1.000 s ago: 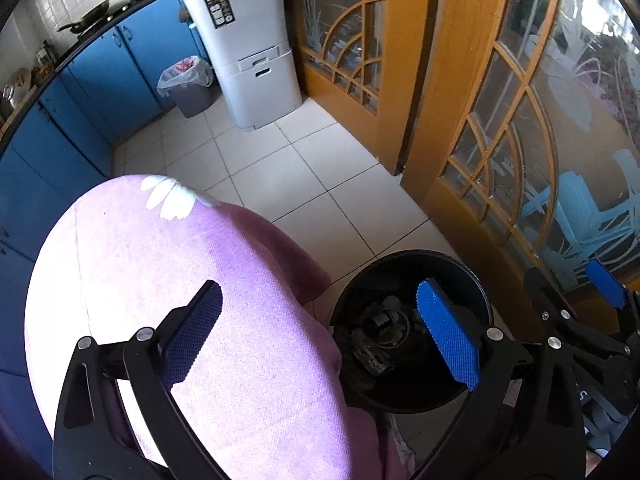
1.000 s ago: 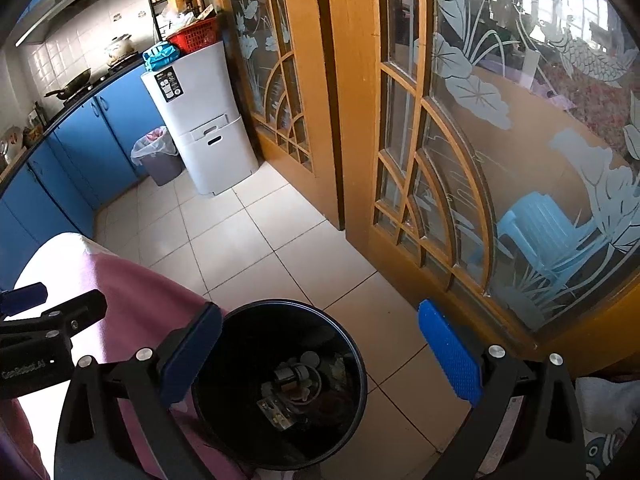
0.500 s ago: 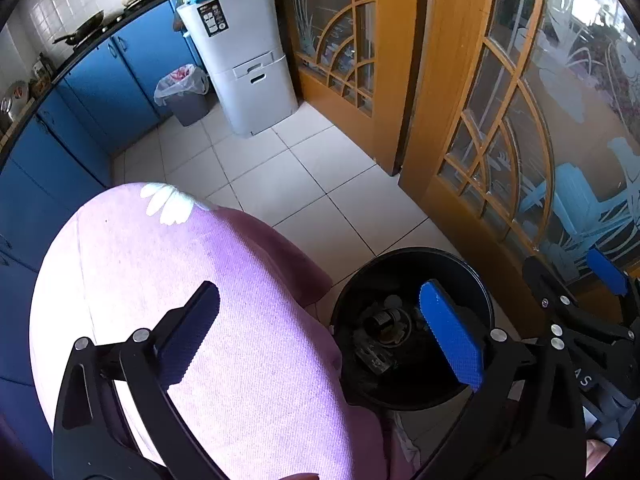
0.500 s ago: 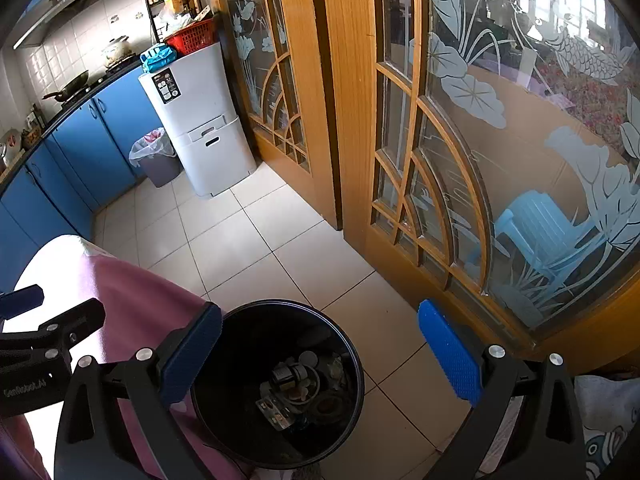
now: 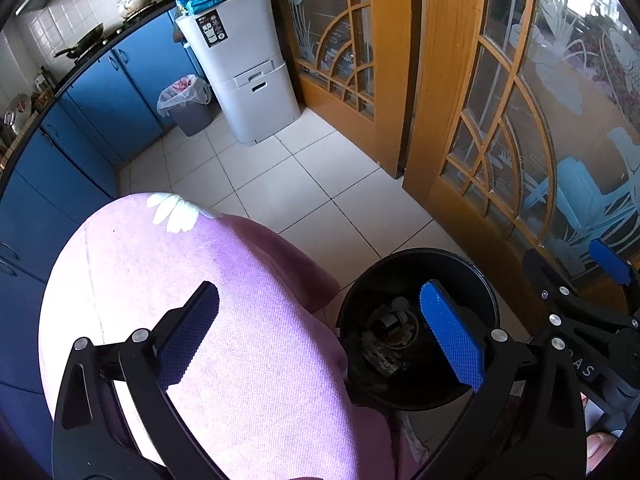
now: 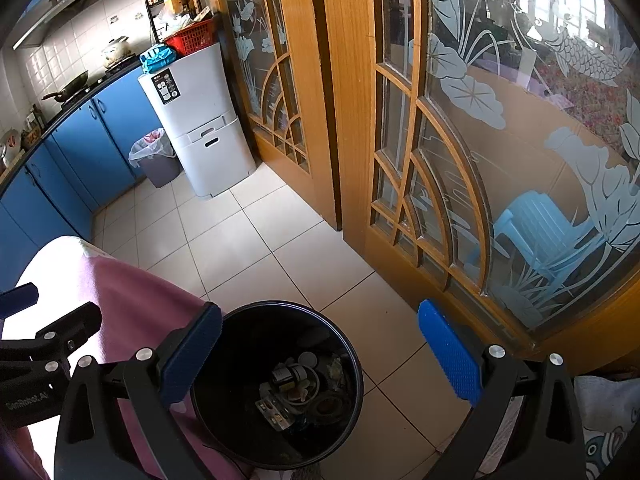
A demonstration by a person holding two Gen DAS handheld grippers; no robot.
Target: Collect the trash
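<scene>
A round black trash bin (image 6: 248,316) stands on the tiled floor beside the pink-clothed table (image 5: 224,320). Several pieces of trash (image 6: 296,388) lie at its bottom; they also show in the left wrist view (image 5: 390,340). My left gripper (image 5: 320,336) is open and empty, held above the table edge and the bin (image 5: 416,256). My right gripper (image 6: 320,356) is open and empty, held above the bin. The right gripper shows at the right edge of the left wrist view (image 5: 580,300), and the left gripper at the left edge of the right wrist view (image 6: 40,328).
A wooden door with frosted glass panels (image 6: 460,140) stands close on the right. At the far wall are blue cabinets (image 6: 88,148), a white storage unit (image 6: 200,120) and a small grey lined bin (image 6: 156,156). Pale floor tiles (image 6: 248,240) lie between.
Both grippers have stayed open and empty over the bin. The views have shifted only slightly, tilting up a little.
</scene>
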